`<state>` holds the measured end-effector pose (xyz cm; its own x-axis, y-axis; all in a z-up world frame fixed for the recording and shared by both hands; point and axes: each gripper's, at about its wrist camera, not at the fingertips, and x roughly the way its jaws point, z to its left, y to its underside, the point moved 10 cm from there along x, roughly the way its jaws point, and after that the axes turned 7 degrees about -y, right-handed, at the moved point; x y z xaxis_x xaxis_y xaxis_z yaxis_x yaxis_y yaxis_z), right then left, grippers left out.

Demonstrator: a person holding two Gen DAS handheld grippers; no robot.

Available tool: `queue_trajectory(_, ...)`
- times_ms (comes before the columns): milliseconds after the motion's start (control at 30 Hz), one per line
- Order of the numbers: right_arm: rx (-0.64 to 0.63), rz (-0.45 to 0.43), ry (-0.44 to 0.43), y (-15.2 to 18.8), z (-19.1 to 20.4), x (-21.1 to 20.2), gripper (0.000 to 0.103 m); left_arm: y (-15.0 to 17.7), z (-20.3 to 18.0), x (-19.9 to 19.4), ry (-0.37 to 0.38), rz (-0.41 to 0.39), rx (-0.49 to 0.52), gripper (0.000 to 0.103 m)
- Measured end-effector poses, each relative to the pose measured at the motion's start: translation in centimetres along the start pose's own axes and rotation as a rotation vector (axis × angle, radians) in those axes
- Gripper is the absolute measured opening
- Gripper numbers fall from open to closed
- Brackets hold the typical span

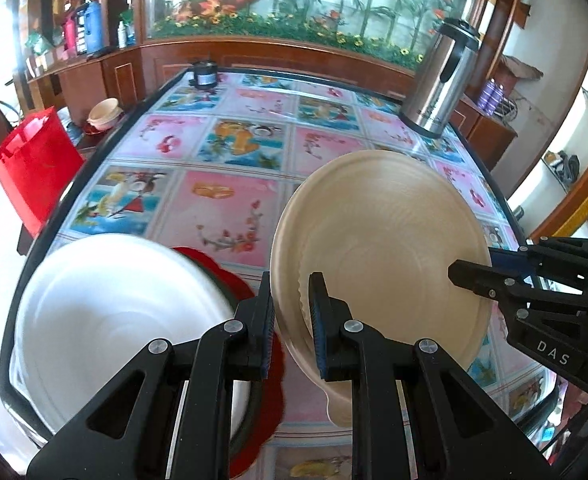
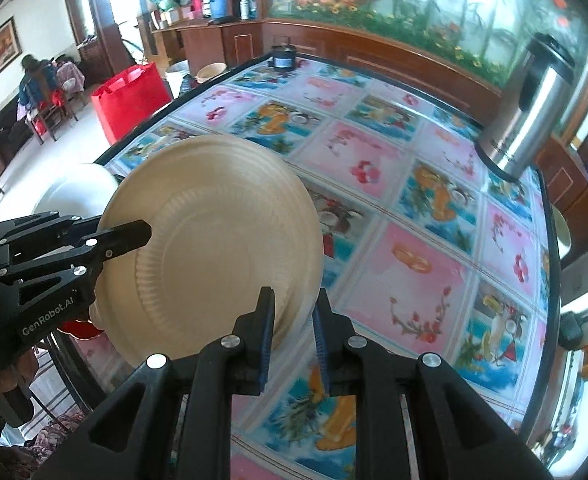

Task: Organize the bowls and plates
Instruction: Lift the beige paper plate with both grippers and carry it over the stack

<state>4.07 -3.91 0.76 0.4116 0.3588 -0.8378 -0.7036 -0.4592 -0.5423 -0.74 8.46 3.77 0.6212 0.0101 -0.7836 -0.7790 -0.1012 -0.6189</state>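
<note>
A beige ridged plate [image 1: 377, 240] is held above the table, tilted. My left gripper [image 1: 292, 312] is shut on its near-left rim. My right gripper [image 2: 294, 320] is shut on the opposite rim of the same plate [image 2: 222, 248]. Each gripper shows in the other's view: the right one [image 1: 477, 276] at the plate's right edge, the left one [image 2: 130, 236] at its left edge. A white bowl [image 1: 114, 320] sits at the table's near-left corner on a red mat [image 1: 230, 280]. The bowl also shows behind the plate in the right wrist view [image 2: 78, 188].
The table [image 1: 222, 216] has a colourful tiled cover under glass with a black rim. A steel thermos jug [image 1: 441, 80] stands at the far right, a small dark pot [image 1: 206, 74] at the far edge. A red bag [image 1: 34, 168] and a beige bowl [image 1: 104, 114] lie off the left side.
</note>
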Motion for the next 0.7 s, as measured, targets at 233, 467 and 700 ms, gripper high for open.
queue_trajectory(233,-0.023,0.011,0.000,-0.3,1.4,0.5,0.021,0.1,1.4,-0.3,0.005,-0.008,-0.028,0.016)
queue_trajectory(467,-0.040,0.006,0.002,-0.7,2.4,0.2,0.022,0.0,2.0,-1.2,0.009,-0.023,-0.039,0.016)
queue_trajectory(700,-0.058,-0.004,0.008,-1.1,3.1,-0.5,0.023,-0.4,2.5,-2.5,0.015,-0.046,-0.045,0.016)
